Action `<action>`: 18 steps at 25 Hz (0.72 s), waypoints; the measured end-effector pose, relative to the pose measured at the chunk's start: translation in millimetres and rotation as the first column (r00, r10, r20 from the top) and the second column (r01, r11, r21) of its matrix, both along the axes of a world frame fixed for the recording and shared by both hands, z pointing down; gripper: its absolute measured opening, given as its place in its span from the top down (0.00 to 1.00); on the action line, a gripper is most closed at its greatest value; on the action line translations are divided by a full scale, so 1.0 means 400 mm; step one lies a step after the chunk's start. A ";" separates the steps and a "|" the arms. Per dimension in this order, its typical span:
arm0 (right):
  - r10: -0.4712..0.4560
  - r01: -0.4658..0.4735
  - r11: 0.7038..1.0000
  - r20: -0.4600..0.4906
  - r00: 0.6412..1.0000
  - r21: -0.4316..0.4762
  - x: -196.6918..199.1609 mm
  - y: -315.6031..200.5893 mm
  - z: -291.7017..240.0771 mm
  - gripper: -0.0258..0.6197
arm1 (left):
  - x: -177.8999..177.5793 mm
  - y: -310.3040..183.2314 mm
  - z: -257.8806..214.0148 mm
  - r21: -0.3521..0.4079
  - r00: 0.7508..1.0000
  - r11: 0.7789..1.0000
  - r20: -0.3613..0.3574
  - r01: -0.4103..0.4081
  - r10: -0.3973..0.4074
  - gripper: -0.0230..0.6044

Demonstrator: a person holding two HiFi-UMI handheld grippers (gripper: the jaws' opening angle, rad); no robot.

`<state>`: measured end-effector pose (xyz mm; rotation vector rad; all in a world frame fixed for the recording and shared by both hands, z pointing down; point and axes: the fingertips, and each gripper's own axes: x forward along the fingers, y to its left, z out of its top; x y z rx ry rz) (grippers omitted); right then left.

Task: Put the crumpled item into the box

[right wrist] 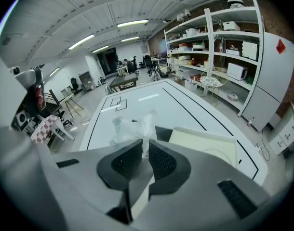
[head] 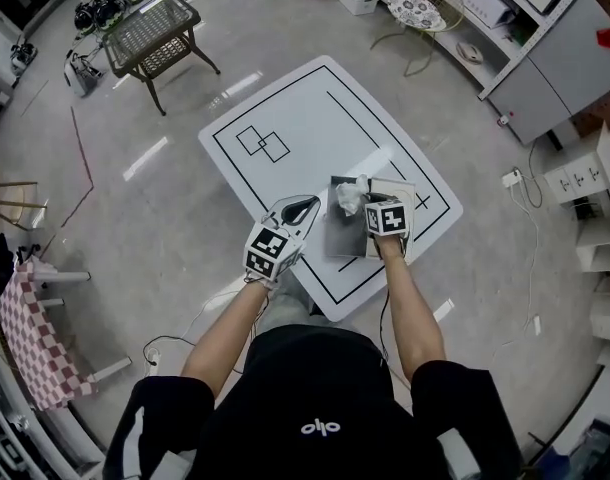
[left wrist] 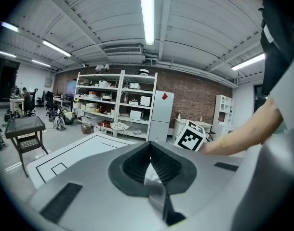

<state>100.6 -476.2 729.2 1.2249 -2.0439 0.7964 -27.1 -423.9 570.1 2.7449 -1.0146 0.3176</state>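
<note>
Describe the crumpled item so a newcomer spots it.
On the white floor mat with black lines sits an open box. At its far edge the right gripper pinches the crumpled item: a translucent whitish wad, the only wrinkled thing among flat, rigid surfaces.

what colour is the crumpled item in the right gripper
Translucent white, like thin plastic; the crumpled item shows best in the right gripper view.

the box (head: 341,236) sits on the near right part of the surface (head: 285,98); the crumpled item (head: 349,196) is over the box's far end, between the right tongs (head: 369,208); the left tongs (head: 307,205) are just left of the box; behind the surface, a small table (head: 155,33) stands on the floor to the left and shelves (head: 505,13) to the right.
</note>
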 end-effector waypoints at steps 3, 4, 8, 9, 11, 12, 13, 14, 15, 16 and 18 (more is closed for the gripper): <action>0.002 -0.004 0.998 -0.034 0.999 -0.060 -0.003 -0.016 0.051 0.88 | -0.003 -0.019 0.013 -0.017 1.000 1.000 0.004 -0.008 0.008 0.95; 0.002 -0.006 0.997 -0.045 0.999 -0.080 -0.004 -0.020 0.064 0.88 | -0.005 -0.025 0.015 -0.023 1.000 1.000 0.005 -0.009 0.009 0.95; -0.008 -0.004 0.990 -0.084 0.996 -0.140 -0.015 -0.032 0.100 0.88 | -0.018 -0.049 0.030 -0.040 1.000 0.999 0.008 -0.012 0.012 0.95; -0.014 0.000 0.989 -0.091 0.996 -0.149 -0.020 -0.035 0.106 0.88 | -0.021 -0.053 0.036 -0.044 1.000 0.999 0.009 -0.012 0.013 0.95; -0.031 0.011 0.986 -0.111 0.993 -0.168 -0.030 -0.038 0.115 0.88 | -0.027 -0.062 0.045 -0.048 1.000 0.999 0.009 -0.013 0.013 0.95; -0.040 0.018 0.984 -0.124 0.992 -0.176 -0.034 -0.040 0.118 0.88 | -0.029 -0.066 0.047 -0.049 1.000 0.999 0.009 -0.013 0.013 0.95; -0.047 0.022 0.983 -0.135 0.990 -0.180 -0.037 -0.041 0.120 0.88 | -0.030 -0.069 0.048 -0.051 1.000 0.999 0.009 -0.012 0.013 0.95; -0.052 0.025 0.983 -0.145 0.988 -0.182 -0.038 -0.042 0.121 0.88 | -0.031 -0.071 0.048 -0.054 1.000 0.998 0.008 -0.011 0.012 0.95; -0.054 0.026 0.983 -0.153 0.987 -0.182 -0.038 -0.043 0.123 0.88 | -0.031 -0.073 0.048 -0.056 1.000 0.998 0.008 -0.010 0.010 0.95; -0.057 0.027 0.983 -0.158 0.986 -0.181 -0.039 -0.043 0.125 0.88 | -0.031 -0.074 0.049 -0.058 1.000 0.998 0.007 -0.008 0.009 0.95; -0.064 0.034 0.984 -0.165 0.984 -0.178 -0.041 -0.043 0.126 0.88 | -0.032 -0.074 0.053 -0.061 1.000 0.998 0.005 -0.006 0.006 0.95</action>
